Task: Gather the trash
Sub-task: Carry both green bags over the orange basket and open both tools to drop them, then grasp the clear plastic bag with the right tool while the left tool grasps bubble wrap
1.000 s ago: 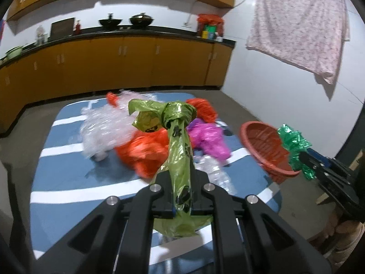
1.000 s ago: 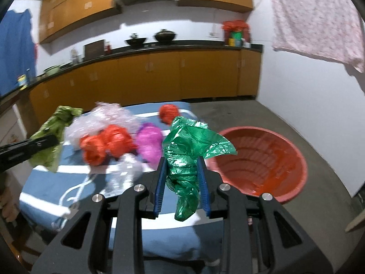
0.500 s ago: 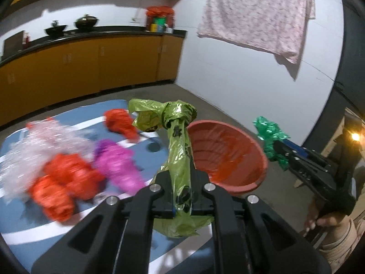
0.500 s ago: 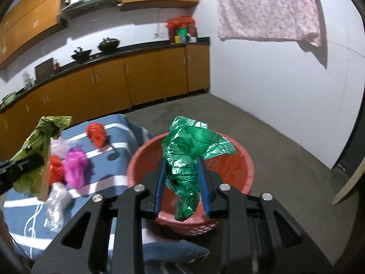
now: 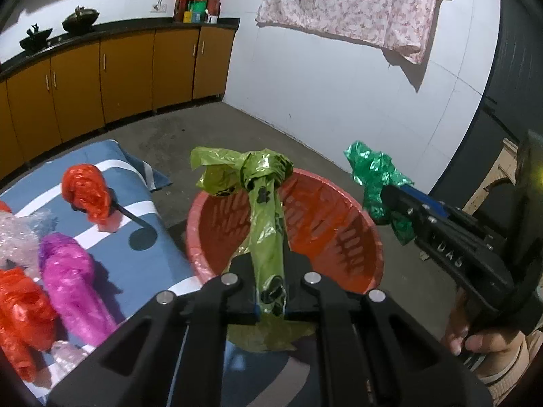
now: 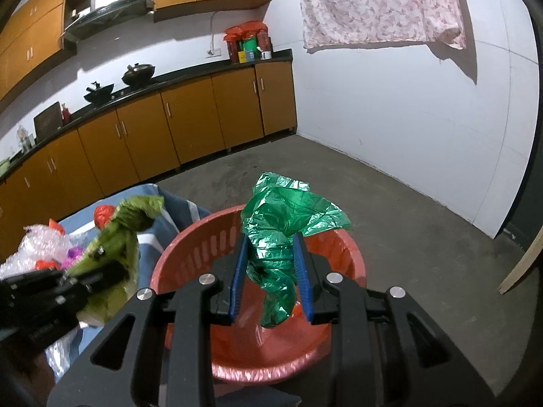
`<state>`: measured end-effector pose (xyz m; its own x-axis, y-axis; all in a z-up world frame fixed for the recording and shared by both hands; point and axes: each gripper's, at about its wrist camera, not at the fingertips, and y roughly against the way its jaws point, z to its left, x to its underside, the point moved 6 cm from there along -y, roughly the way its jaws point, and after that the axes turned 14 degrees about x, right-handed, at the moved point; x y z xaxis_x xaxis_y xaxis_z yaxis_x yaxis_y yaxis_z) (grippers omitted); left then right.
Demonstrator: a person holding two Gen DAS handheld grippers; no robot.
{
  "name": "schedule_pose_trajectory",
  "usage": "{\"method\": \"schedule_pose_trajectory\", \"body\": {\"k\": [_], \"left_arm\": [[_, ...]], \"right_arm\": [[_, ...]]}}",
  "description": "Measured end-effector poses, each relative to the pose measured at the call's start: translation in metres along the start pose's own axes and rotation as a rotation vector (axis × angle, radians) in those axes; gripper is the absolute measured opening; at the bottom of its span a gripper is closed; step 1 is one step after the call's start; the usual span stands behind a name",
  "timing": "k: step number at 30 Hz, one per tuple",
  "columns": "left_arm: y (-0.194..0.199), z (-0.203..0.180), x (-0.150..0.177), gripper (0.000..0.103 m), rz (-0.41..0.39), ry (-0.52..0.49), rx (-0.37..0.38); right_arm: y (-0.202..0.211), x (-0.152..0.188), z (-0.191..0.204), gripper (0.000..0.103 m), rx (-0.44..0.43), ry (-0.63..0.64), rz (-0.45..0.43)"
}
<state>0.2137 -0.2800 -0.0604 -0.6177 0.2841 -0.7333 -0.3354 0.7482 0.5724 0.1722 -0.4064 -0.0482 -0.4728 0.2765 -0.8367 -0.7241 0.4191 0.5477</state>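
My left gripper (image 5: 269, 271) is shut on an olive-green plastic bag (image 5: 263, 210) and holds it over the near rim of a red plastic basket (image 5: 325, 217). My right gripper (image 6: 269, 264) is shut on a crumpled dark green plastic bag (image 6: 285, 227) and holds it above the same basket (image 6: 190, 254). The right gripper with its green bag (image 5: 376, 179) shows at the right of the left wrist view. The left gripper with the olive bag (image 6: 118, 234) shows at the left of the right wrist view.
A blue striped cloth (image 5: 142, 264) left of the basket carries red (image 5: 85, 191), magenta (image 5: 69, 278) and clear plastic bags (image 5: 17, 237). Kitchen cabinets (image 6: 203, 118) line the back wall. A white wall (image 6: 407, 118) and bare concrete floor (image 6: 390, 217) lie behind the basket.
Both grippers have swung right from over the cloth toward the basket, each still holding its bag. The basket now sits directly under both bags.
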Motion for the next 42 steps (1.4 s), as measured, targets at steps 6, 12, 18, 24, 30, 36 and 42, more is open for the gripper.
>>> {"method": "schedule_pose_trajectory", "body": {"k": [6,12,18,24,30,36,42], "left_arm": [[-0.005,0.013,-0.001,0.051,0.001,0.039,-0.009],[0.031,0.041,0.005,0.068,-0.049,0.094,-0.103],[0.113,0.063,0.022,0.084,-0.164,0.087,-0.325],[0.195,0.086,0.054,0.087,-0.221,0.075,-0.555],[0.266,0.119,0.093,0.087,-0.256,0.170,-0.715],[0.313,0.148,0.124,0.087,-0.284,0.278,-0.799],[0.330,0.167,0.141,0.086,-0.295,0.322,-0.809]], "right_arm": [[0.000,0.001,-0.002,0.062,-0.016,-0.031,-0.009],[0.010,0.008,-0.007,0.069,0.003,-0.010,-0.007],[0.035,0.014,0.015,0.069,-0.012,0.072,-0.039],[0.069,0.027,0.075,0.069,-0.138,0.169,-0.052],[0.091,0.056,0.147,0.069,-0.273,0.257,-0.008],[0.101,0.092,0.217,0.069,-0.357,0.370,0.028],[0.087,0.108,0.245,0.065,-0.341,0.418,0.061]]}}
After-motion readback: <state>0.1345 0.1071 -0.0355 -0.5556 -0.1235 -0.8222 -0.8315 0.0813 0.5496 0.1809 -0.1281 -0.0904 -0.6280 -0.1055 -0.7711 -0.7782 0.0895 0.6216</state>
